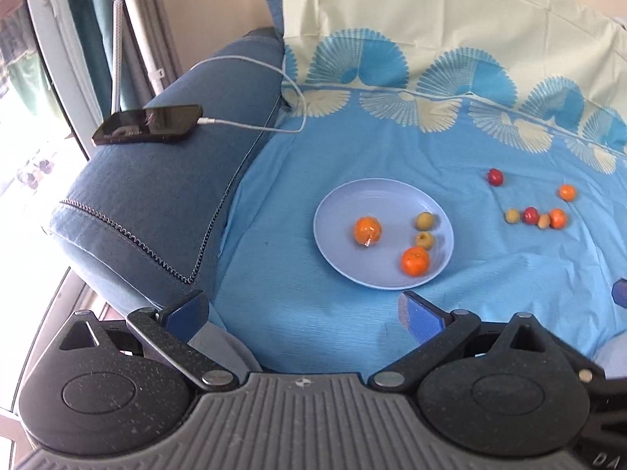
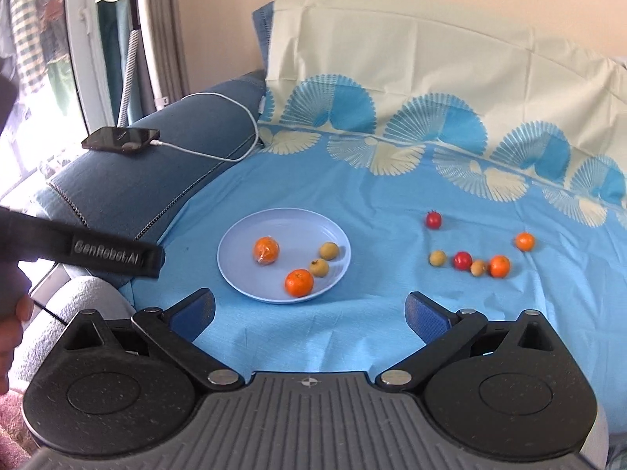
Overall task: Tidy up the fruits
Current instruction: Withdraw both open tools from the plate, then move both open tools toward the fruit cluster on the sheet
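Fruits are partly sorted, we judge: on the plate (image 2: 241, 274) we count four, two oranges (image 2: 299, 282) and two yellowish ones (image 2: 328, 251). Six more lie loose on the blue sheet (image 2: 372, 333) to its right, two red (image 2: 434, 220), two orange, two pale. We find the left tool (image 1: 305, 313) and right tool (image 2: 309, 309) both wide apart, empty, held back from the plate.

Pale lilac-blue plate (image 2: 239, 274) bearing orange tangerines (image 2: 299, 282) and yellow-green fruits (image 2: 328, 251), on sky-blue sheet (image 2: 352, 329) bordered with cream and blue fan motifs; black phone (image 2: 120, 139), white cable (image 2: 203, 152).
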